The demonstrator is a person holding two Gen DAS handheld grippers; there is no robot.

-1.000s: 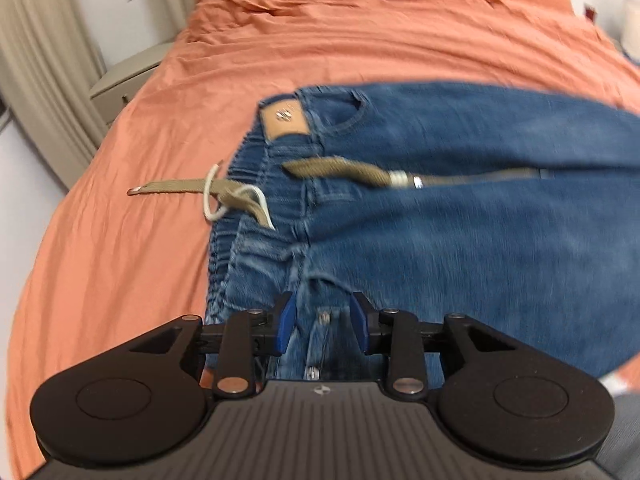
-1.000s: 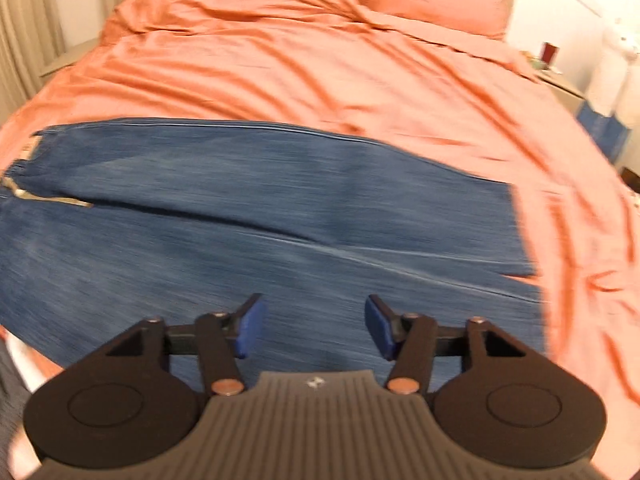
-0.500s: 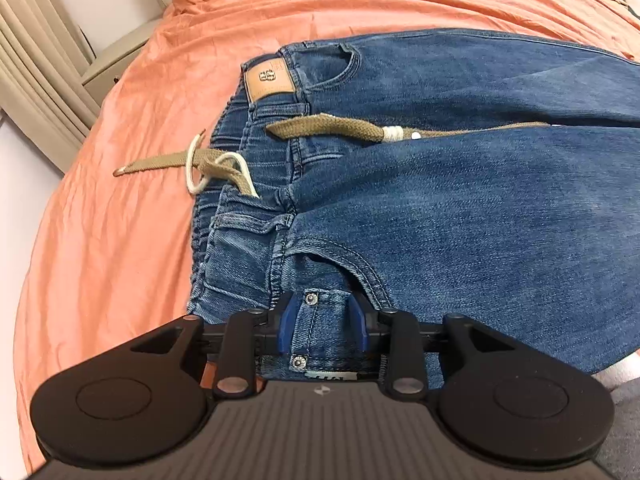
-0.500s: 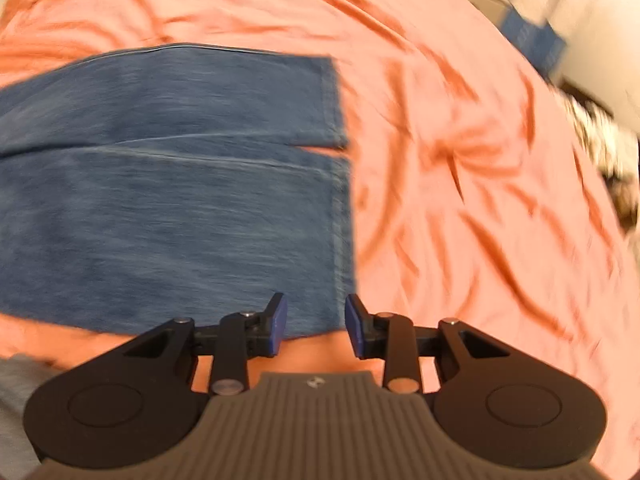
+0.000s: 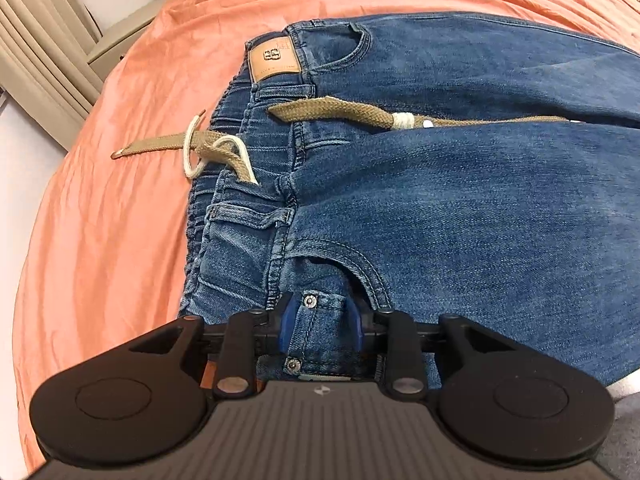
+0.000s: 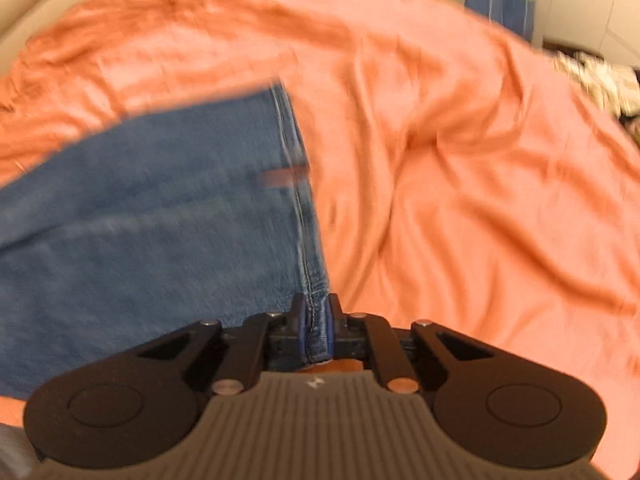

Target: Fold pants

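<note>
Blue jeans (image 5: 440,208) lie flat on an orange bed cover (image 5: 120,220), waist to the left, with a tan drawstring (image 5: 344,114) and a leather patch (image 5: 274,58). My left gripper (image 5: 320,322) sits at the near waist corner. Its jaws are closing, with the small front pocket's denim between the blue pads and touching both. In the right wrist view, the leg end of the jeans (image 6: 140,208) lies on the cover (image 6: 460,160). My right gripper (image 6: 316,328) is shut on the near corner of the leg hem.
A pale nightstand (image 5: 124,40) and a beige curtain (image 5: 36,72) stand past the bed's left side. Beyond the bed's far right edge are a blue and white object (image 6: 500,8) and a patterned heap (image 6: 592,76). Wrinkled cover stretches right of the hem.
My right gripper has swept right along the leg to the hem and shut on its near corner. The left gripper has sunk slightly over the waist, and its jaws have narrowed a little.
</note>
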